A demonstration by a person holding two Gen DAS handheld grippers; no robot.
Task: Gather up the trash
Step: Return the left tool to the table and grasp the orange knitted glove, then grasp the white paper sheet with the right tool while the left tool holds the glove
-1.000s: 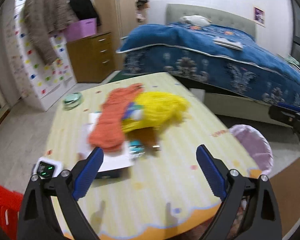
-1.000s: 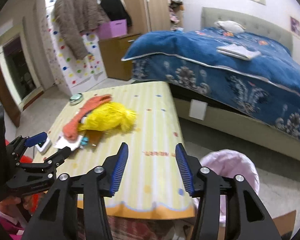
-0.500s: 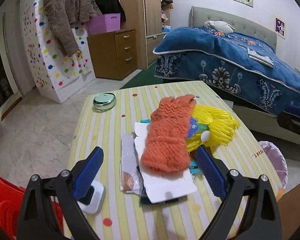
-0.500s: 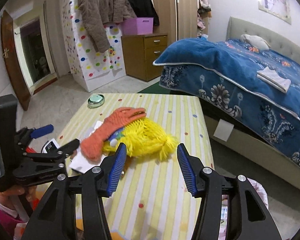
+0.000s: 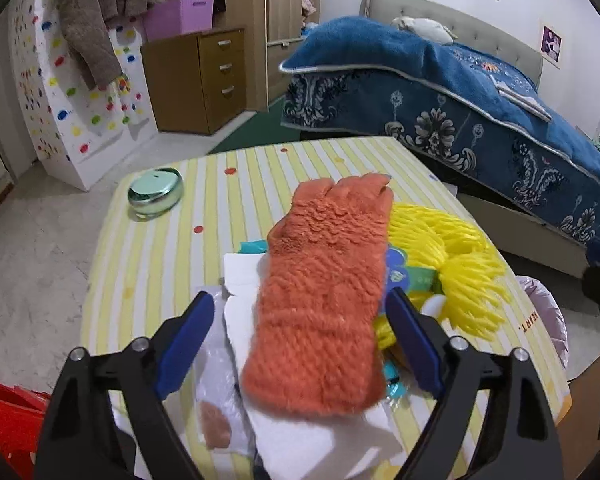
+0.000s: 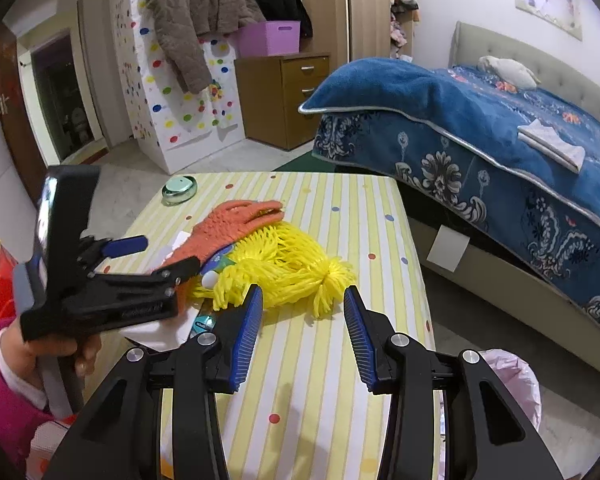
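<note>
Over the striped table (image 5: 148, 264), the left gripper (image 5: 300, 312) straddles an orange glove (image 5: 324, 296) lying on white paper (image 5: 292, 444), fingers wide and just narrowing, untouching; the right gripper (image 6: 303, 300) hangs half-parted, also narrowing, before a yellow mop head (image 6: 284, 264), bin (image 6: 516, 384) beside

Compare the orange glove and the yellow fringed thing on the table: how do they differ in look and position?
The orange glove is flat and knitted; the yellow fringed thing is a bulky bundle of strands. The glove lies on white paper, partly overlapping the yellow thing, which sits nearer the bed-side edge. Both rest on the striped table, ungripped.
</note>
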